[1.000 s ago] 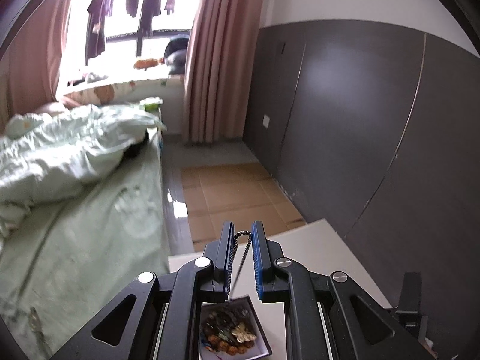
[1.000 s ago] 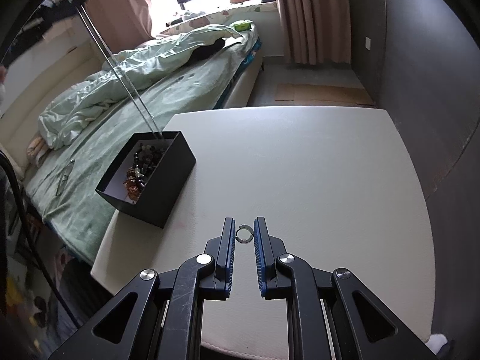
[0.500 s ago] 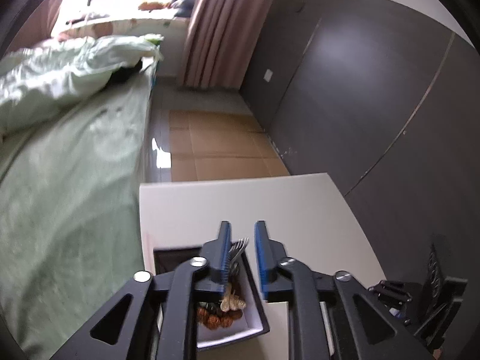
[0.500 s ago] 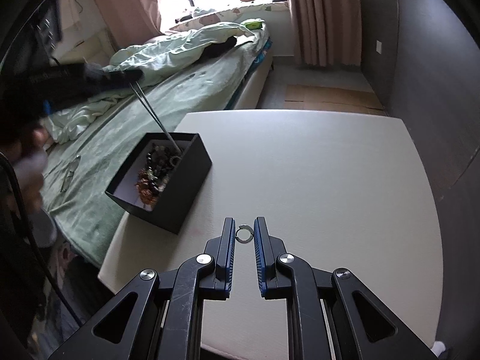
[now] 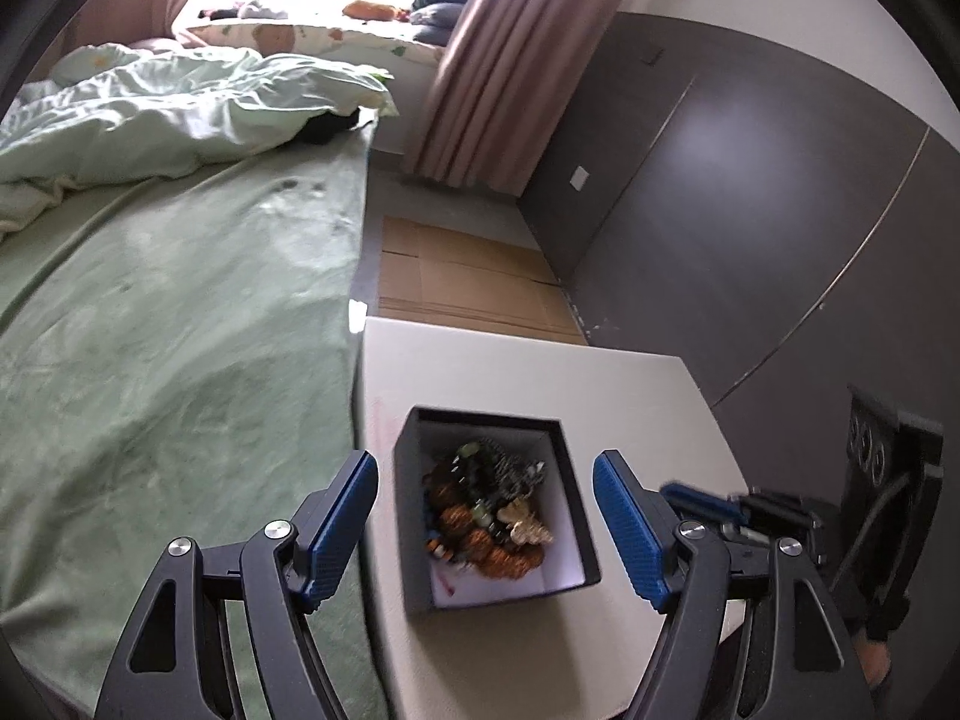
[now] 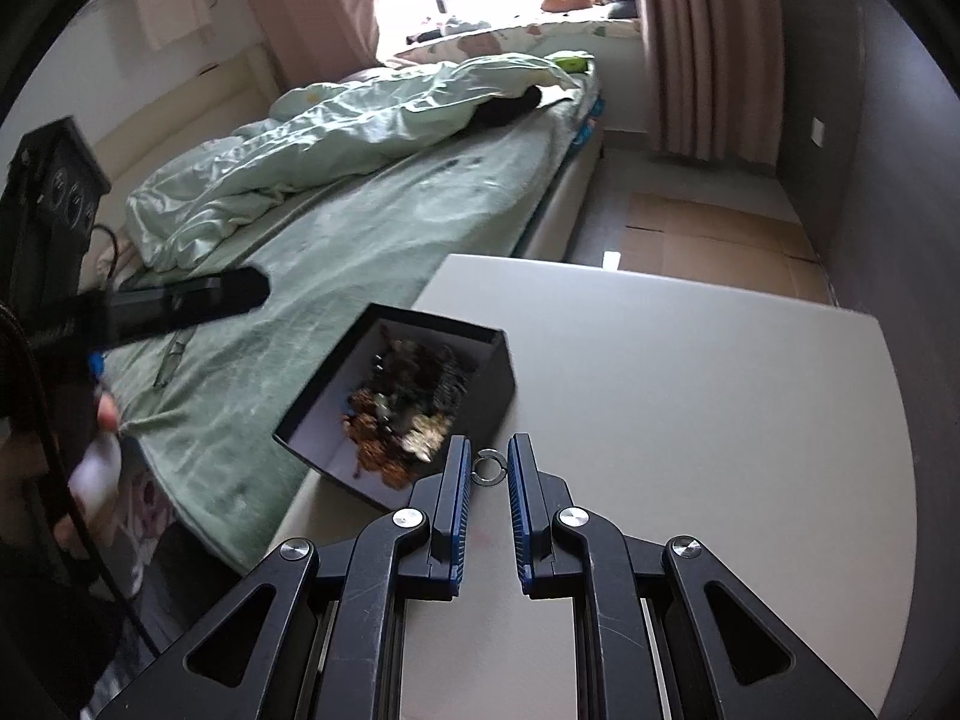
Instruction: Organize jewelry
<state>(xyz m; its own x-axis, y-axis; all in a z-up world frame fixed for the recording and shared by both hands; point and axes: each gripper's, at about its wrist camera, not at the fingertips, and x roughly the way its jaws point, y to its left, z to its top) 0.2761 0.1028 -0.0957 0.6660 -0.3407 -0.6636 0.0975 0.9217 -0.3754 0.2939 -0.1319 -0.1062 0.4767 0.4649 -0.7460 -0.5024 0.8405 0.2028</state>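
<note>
A black box (image 5: 567, 498) with a white inside stands on the white table (image 5: 510, 378) near its left edge. It holds a pile of jewelry (image 5: 486, 510), with a silver chain on top. My left gripper (image 5: 483, 471) hovers above the box, and its jaws are opening with nothing gripped between them. My right gripper (image 6: 489, 449) is shut on a small silver ring (image 6: 487, 469), just right of the box (image 6: 501, 387) and the jewelry pile (image 6: 408, 420). The left gripper's black body (image 6: 180, 300) shows blurred at the left of the right wrist view.
A bed with a green sheet (image 5: 168, 330) and a crumpled duvet runs along the table's left side. Flattened cardboard (image 5: 462, 282) lies on the floor beyond the table. A dark panelled wall (image 5: 750, 210) stands to the right, and a pink curtain (image 5: 498, 60) hangs at the back.
My left gripper came down over the box and opened, and the chain it held now lies in the box. My right gripper carried the ring closer to the box.
</note>
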